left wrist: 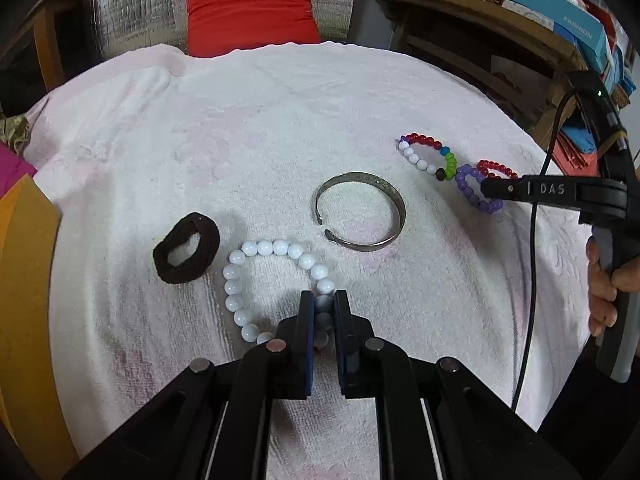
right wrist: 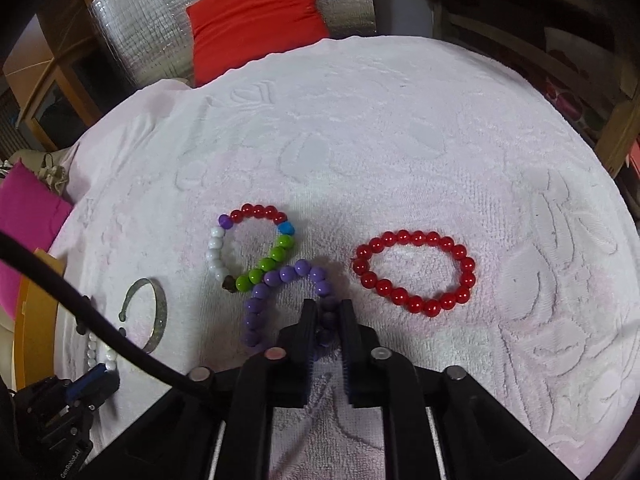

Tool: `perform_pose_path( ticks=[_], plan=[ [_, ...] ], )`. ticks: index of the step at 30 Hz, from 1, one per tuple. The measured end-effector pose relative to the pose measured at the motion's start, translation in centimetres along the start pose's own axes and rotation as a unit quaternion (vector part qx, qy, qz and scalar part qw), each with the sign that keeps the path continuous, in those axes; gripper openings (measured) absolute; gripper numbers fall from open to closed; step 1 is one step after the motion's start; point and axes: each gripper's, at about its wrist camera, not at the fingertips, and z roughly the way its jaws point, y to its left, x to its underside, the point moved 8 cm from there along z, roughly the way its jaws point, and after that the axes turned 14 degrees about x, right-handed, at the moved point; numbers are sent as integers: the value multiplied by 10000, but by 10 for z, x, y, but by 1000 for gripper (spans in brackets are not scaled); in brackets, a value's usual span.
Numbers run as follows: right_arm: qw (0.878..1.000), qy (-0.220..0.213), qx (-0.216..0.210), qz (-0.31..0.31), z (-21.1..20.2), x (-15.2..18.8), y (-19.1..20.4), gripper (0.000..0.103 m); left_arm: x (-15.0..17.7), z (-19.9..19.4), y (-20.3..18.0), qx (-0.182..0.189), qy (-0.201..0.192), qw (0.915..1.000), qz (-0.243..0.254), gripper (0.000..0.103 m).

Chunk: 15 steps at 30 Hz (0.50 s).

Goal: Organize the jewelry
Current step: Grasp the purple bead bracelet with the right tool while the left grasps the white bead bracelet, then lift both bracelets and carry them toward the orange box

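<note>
My left gripper is shut on the white bead bracelet, which lies on the white towel. A black hair tie lies to its left and a silver cuff bangle behind it. My right gripper is shut on the purple bead bracelet. A multicolour bead bracelet touches it on the left. A red bead bracelet lies apart on the right. The right gripper also shows in the left wrist view, at the purple bracelet.
A red cushion and a silver foil sheet stand behind the towel. Wooden shelves with boxes are at the right. A pink cloth and an orange edge lie at the left.
</note>
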Motion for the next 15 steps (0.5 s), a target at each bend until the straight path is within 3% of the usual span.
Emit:
perform_pose_path(
  ticks=[15],
  plan=[
    [9989,-230,-356,208,-22,-6,-2,10,-7,-14,-9,-581,-231,9969,485,9]
  ],
)
